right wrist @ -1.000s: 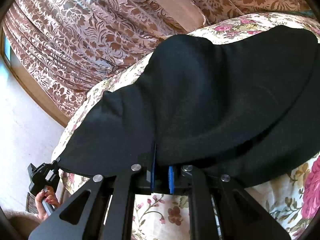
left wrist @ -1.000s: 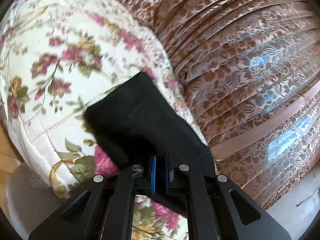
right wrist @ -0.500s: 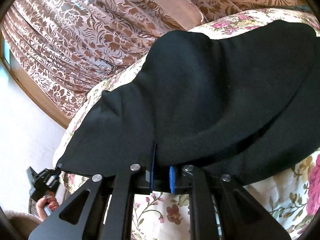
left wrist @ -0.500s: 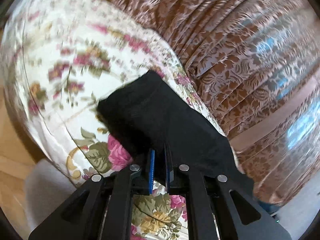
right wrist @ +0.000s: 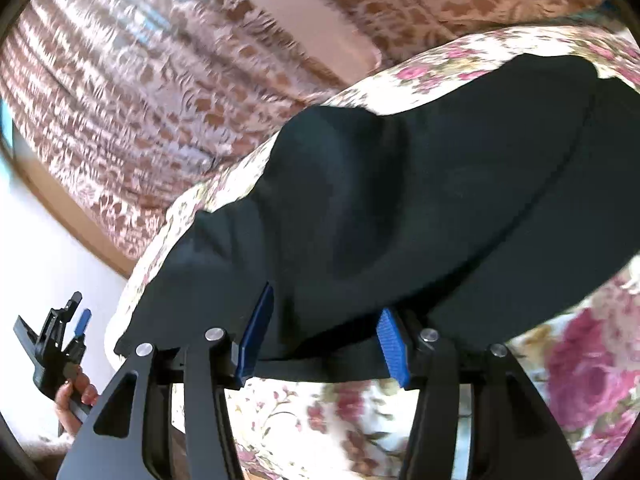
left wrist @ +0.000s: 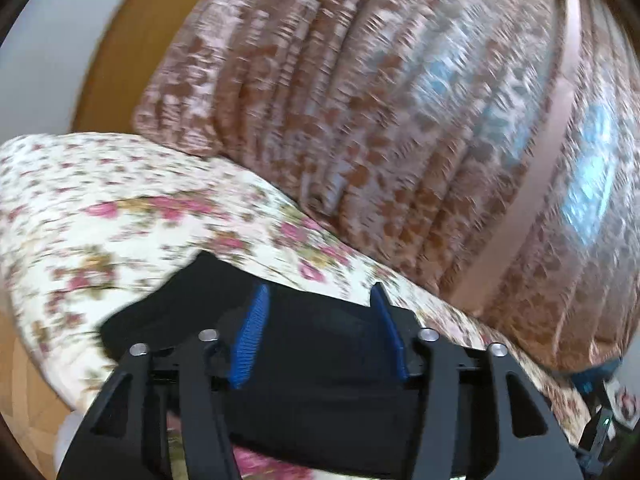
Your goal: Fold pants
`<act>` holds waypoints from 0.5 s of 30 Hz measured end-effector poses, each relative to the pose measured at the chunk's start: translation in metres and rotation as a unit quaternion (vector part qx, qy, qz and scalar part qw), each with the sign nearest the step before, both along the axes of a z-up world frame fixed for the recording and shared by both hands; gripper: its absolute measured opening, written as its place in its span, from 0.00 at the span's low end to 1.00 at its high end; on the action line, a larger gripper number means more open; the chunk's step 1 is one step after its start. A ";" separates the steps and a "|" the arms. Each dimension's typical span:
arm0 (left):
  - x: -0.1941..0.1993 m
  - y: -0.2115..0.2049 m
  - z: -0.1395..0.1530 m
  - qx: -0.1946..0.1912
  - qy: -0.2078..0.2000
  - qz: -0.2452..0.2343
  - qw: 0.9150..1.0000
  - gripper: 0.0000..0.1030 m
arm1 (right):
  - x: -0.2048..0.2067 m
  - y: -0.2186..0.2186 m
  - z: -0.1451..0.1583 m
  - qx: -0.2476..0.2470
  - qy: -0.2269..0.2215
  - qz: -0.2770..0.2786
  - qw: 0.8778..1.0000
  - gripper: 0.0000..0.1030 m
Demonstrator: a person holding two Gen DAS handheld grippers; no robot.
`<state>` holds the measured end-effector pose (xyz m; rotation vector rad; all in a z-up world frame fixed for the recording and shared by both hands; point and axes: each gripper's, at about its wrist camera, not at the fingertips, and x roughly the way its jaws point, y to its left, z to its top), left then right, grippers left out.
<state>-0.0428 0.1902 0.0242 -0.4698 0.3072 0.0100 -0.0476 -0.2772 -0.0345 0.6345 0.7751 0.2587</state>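
Note:
The black pants [right wrist: 400,200] lie folded over on a floral bedspread [right wrist: 580,360]. My right gripper [right wrist: 326,336] is at their near edge with its jaws opening. The cloth edge lies loose between the blue pads [right wrist: 258,332], which do not press on it. In the left wrist view, my left gripper [left wrist: 320,320] hovers over one end of the pants [left wrist: 320,380], its jaws also opening and clear of the cloth. The right wrist view shows the left gripper [right wrist: 79,309] at the far left, held in a person's hand [right wrist: 74,396], apart from the pants.
A brown patterned curtain [left wrist: 400,120] hangs behind the bed, also visible as the curtain [right wrist: 120,100] in the right wrist view. Wooden floor [left wrist: 24,400] shows beside the bed's left edge. A white wall [right wrist: 40,240] lies to the left.
Both grippers went from shut on the pants to open, letting the cloth go. The left gripper lifted, rolled and drew away from the pants' end. The right one barely moved.

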 end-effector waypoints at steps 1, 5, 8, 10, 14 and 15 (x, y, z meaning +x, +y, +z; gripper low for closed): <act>0.010 -0.007 -0.001 0.004 0.005 -0.020 1.000 0.51 | -0.002 -0.007 0.001 -0.003 -0.001 -0.012 1.000 0.54; 0.058 -0.041 -0.014 0.029 0.059 -0.085 0.994 0.57 | -0.006 -0.032 0.000 0.009 -0.001 -0.052 0.999 0.55; 0.094 -0.065 -0.029 0.044 0.091 -0.127 0.987 0.57 | -0.006 -0.050 0.002 0.011 -0.004 -0.076 0.997 0.55; 0.119 -0.079 -0.038 0.069 0.116 -0.132 0.982 0.57 | -0.002 -0.063 0.003 0.003 -0.002 -0.097 0.995 0.56; 0.144 -0.090 -0.063 0.101 0.157 -0.134 0.973 0.63 | 0.011 -0.092 0.000 0.006 0.009 -0.132 0.991 0.56; 0.147 -0.090 -0.071 0.100 0.171 -0.138 0.970 0.65 | 0.014 -0.099 -0.001 0.008 0.012 -0.138 0.990 0.56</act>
